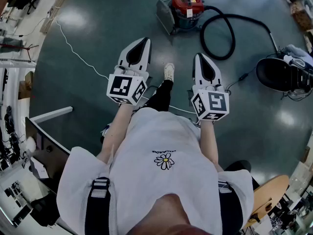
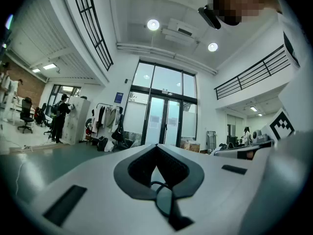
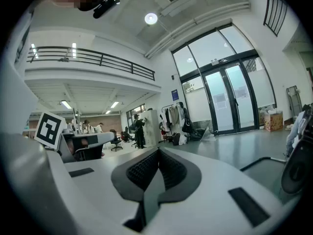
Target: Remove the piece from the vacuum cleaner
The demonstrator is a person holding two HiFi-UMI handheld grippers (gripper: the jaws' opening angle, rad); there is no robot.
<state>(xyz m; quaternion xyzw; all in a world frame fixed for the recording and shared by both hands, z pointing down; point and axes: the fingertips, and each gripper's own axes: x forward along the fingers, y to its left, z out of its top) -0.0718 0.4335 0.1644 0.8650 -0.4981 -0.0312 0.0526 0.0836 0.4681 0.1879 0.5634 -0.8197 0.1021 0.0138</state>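
We hold both grippers out in front of us, low over the dark floor [image 1: 107, 13], and neither one grips anything. The left gripper [image 1: 142, 44] is on the left of the head view, with its marker cube [image 1: 126, 88] nearest to us. Its own view shows the black pads pressed together at the tip with nothing between them. The right gripper [image 1: 200, 60] sits level with it on the right, behind its own marker cube [image 1: 211, 104], and its jaws are closed and empty in the same way. Our shoe [image 1: 168, 72] shows on the floor between the two grippers. The vacuum cleaner [image 1: 187, 8], with a red body, stands on the floor at the far side, well apart from both grippers and slightly right of the middle. A flat grey part [image 1: 165, 14] stands just left of the red body, though we cannot tell whether it is the piece to be removed. The black hose [image 1: 233, 37] curls in a loop to the right of the machine. A thin white cable [image 1: 73, 50] trails across the floor on the far left. A black chair [image 1: 276, 75] stands at the right edge. Both gripper views look out over the closed jaws into a tall hall with glass doors [image 2: 164, 119], not at the machine.
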